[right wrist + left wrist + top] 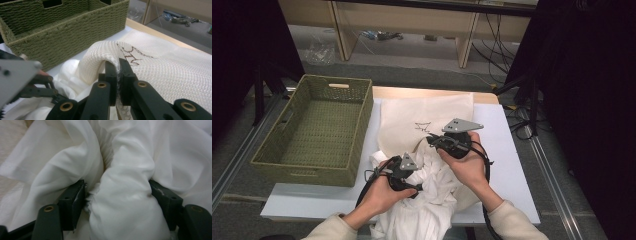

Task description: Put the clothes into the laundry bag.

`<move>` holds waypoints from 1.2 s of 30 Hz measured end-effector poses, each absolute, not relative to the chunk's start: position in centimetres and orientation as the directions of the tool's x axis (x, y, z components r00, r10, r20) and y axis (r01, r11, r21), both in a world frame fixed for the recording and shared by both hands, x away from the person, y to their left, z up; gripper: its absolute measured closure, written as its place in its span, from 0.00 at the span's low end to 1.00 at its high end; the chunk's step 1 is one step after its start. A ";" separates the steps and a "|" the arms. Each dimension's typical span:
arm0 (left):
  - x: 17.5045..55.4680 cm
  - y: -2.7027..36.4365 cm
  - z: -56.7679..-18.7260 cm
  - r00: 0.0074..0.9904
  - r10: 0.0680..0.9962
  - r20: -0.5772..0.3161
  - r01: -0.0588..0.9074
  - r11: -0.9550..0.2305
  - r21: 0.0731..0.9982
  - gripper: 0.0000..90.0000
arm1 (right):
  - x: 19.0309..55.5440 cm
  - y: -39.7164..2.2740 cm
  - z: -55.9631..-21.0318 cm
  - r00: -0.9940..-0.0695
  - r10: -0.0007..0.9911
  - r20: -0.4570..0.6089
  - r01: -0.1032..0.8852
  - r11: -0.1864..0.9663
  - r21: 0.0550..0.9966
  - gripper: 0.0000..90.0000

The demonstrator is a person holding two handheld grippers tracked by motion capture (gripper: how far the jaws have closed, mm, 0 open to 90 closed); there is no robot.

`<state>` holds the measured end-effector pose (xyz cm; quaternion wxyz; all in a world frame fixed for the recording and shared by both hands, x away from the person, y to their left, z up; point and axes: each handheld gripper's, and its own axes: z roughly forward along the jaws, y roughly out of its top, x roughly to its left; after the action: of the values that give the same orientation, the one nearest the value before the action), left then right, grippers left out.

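White garment (432, 200) lies bunched at six o'clock on the worktop (507, 150), our left gripper (117, 195) spread around a fold, our right gripper (118, 72) pinching the mesh bag's (422, 120) edge; next, we judge, stuffing it inside.

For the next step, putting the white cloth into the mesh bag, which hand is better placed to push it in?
Left. The left gripper has a bunch of the white cloth between its jaws, while the right gripper is shut on the edge of the mesh bag, probably lifting it open.
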<state>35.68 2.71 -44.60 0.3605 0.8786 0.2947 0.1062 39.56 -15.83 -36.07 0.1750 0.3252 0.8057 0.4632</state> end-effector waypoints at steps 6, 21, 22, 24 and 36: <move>35.8 2.2 -45.1 0.818 0.574 -0.037 0.446 -0.592 0.671 0.61 | 39.6 -15.7 -36.1 -0.737 0.676 0.009 0.347 0.367 0.863 0.98; 36.4 2.0 -40.5 0.805 0.592 -0.048 0.385 -0.458 0.801 0.86 | 39.1 -15.4 -35.7 -0.740 0.673 0.014 0.345 0.362 0.866 0.98; 36.7 1.9 -40.1 0.802 0.596 -0.027 0.368 -0.458 0.809 0.86 | 39.2 -15.5 -35.6 -0.749 0.662 -0.009 0.315 0.367 0.875 0.98; 37.5 1.9 -39.9 0.794 0.607 0.018 0.344 -0.473 0.811 0.85 | 39.0 -15.4 -35.4 -0.739 0.674 0.005 0.328 0.355 0.875 0.98; 36.8 2.6 -41.2 0.799 0.601 0.022 0.349 -0.494 0.796 0.21 | 39.7 -16.2 -35.9 -0.725 0.689 0.009 0.349 0.357 0.866 0.98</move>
<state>36.78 2.55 -41.18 0.4186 0.8511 0.2790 0.1501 39.66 -16.23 -35.86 0.1821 0.3230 0.8033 0.4661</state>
